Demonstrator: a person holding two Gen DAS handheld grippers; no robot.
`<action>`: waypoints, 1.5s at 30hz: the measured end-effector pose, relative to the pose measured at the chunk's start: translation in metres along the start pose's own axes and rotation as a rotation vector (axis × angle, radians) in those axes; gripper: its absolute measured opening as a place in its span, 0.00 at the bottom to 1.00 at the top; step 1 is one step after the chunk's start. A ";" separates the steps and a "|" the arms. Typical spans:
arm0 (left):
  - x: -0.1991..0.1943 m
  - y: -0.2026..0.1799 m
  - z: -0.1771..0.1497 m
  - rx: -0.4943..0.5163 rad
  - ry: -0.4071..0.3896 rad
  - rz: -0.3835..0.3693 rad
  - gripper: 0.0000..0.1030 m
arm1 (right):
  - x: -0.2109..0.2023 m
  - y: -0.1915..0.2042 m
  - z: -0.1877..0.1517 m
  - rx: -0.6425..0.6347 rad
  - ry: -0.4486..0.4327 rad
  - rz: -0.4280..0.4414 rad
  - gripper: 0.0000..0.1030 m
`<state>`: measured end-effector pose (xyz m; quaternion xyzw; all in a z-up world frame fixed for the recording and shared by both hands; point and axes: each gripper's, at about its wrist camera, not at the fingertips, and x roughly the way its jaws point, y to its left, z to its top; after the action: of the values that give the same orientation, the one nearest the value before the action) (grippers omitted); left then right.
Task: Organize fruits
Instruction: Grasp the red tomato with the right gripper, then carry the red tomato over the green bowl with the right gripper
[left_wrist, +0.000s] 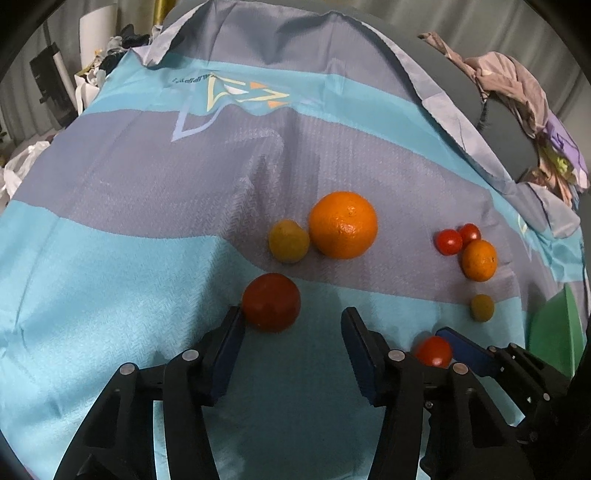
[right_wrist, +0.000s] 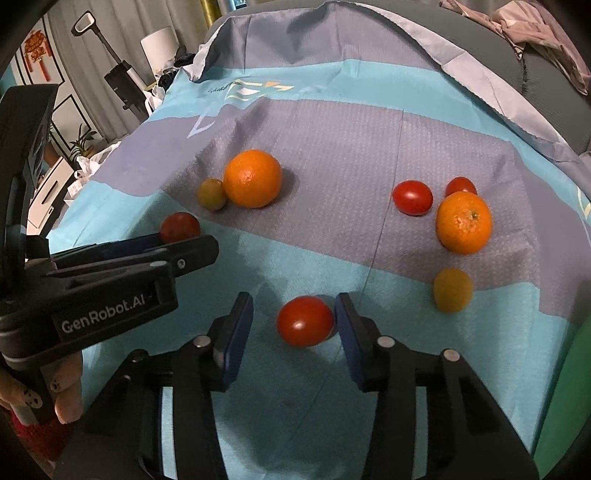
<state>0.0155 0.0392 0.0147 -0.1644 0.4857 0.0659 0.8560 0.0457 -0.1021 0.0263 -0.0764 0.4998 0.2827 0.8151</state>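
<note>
Fruits lie on a blue and grey cloth (left_wrist: 129, 258). My left gripper (left_wrist: 291, 323) is open, its left finger touching a dark red tomato (left_wrist: 271, 302); it also shows in the right wrist view (right_wrist: 180, 227). A big orange (left_wrist: 342, 224) and a yellow-green fruit (left_wrist: 288, 240) lie just beyond. My right gripper (right_wrist: 294, 312) is open around a red tomato (right_wrist: 305, 321), which rests on the cloth near the right finger. To the right lie two red tomatoes (right_wrist: 412, 196), a small orange (right_wrist: 463, 222) and a small yellow fruit (right_wrist: 452, 290).
A green container (right_wrist: 569, 398) stands at the right edge; it also shows in the left wrist view (left_wrist: 554, 332). Crumpled clothes (left_wrist: 517, 92) lie at the back right. Clutter and a vacuum (right_wrist: 118, 74) stand beyond the far left edge.
</note>
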 end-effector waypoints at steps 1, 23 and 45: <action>0.000 0.000 0.000 0.001 0.000 0.000 0.53 | 0.000 0.000 0.000 -0.001 0.001 -0.003 0.41; -0.012 -0.009 -0.006 0.032 -0.060 0.021 0.28 | -0.009 0.001 -0.004 0.007 -0.026 -0.005 0.29; -0.047 -0.035 -0.017 0.106 -0.126 -0.072 0.28 | -0.058 -0.024 -0.010 0.116 -0.122 -0.018 0.29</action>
<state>-0.0130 0.0033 0.0548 -0.1319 0.4273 0.0194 0.8942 0.0314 -0.1488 0.0677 -0.0160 0.4641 0.2500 0.8496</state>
